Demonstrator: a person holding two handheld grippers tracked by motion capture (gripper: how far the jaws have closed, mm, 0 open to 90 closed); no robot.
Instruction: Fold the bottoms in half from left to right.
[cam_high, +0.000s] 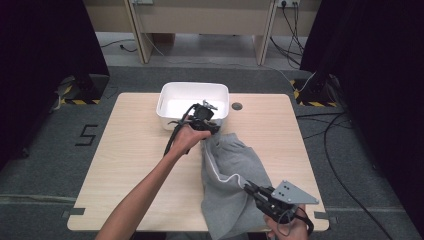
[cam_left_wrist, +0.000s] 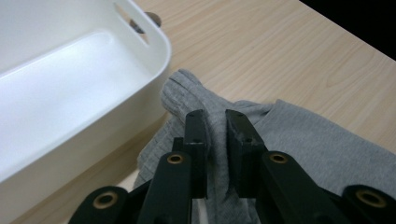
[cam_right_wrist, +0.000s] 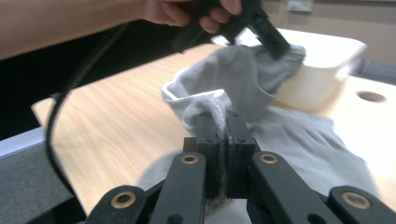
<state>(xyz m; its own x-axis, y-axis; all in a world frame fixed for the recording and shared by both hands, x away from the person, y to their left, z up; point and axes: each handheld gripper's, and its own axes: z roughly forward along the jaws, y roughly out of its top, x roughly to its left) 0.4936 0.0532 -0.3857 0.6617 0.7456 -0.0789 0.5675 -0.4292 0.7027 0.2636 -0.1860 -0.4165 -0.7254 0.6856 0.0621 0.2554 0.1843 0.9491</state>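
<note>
A grey fabric garment (cam_high: 227, 165) lies on the right half of the wooden table (cam_high: 135, 150) and hangs over its front edge. My left gripper (cam_high: 211, 128) is shut on its ribbed cuff (cam_left_wrist: 187, 91) right beside the white bin (cam_high: 192, 86); in the left gripper view the fabric (cam_left_wrist: 303, 135) is pinched between the jaws of that gripper (cam_left_wrist: 215, 116). My right gripper (cam_high: 246, 186) is shut on a raised fold of the garment (cam_right_wrist: 299, 135) near the front edge, with cloth squeezed between its jaws (cam_right_wrist: 223, 116). The left gripper (cam_right_wrist: 261, 28) holds the far end lifted against the bin (cam_right_wrist: 327, 46).
The white bin (cam_left_wrist: 159, 42) stands at the table's far middle, and no contents show in it. A round cable hole (cam_high: 237, 106) sits just right of it. Bare wood spreads over the table's left half. Black curtains and floor cables flank the table.
</note>
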